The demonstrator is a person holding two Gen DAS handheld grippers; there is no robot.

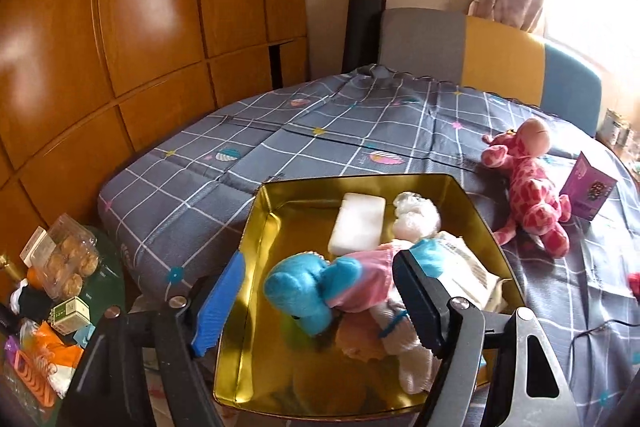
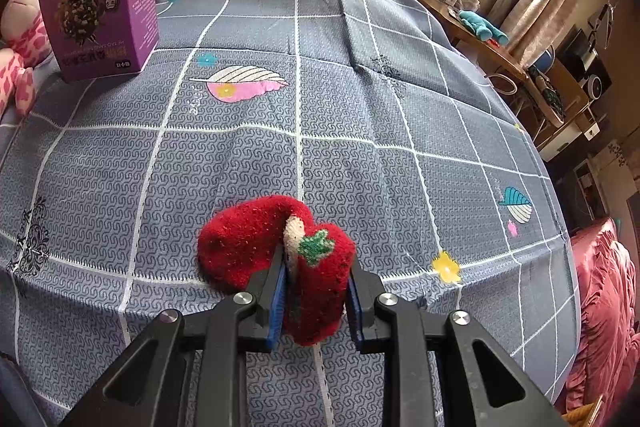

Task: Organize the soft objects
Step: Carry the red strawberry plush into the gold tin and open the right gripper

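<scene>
Softness is the big thing with the red sock point(image 2: 276, 247): it is light and squashy, it bends easily, and it will not break. It is not slippery, since its fuzzy cloth grips well. A good place to take hold is the thick folded middle, where there is plenty of cloth to pinch. A pinch on a thin edge could let the rest hang down and drag.

The right tool point(image 2: 316, 291) is clenched on that sock, with both blue pads pressed into the bunched part. One rounded end of the sock sticks out past the left pad and rests on the grey checked cloth point(image 2: 360, 131). A purple box point(image 2: 102, 15) stands far ahead of this tool, to its left.

The left tool point(image 1: 320, 303) is released, its pads wide apart and pressing on nothing. Just beyond and below it sits the gold tin point(image 1: 256, 227). Inside the tin lie a blue and pink plush toy point(image 1: 316, 287), a white block point(image 1: 358, 223) and more soft things. The pink giraffe point(image 1: 528, 183) lies outside the tin, off to this tool's right.
</scene>
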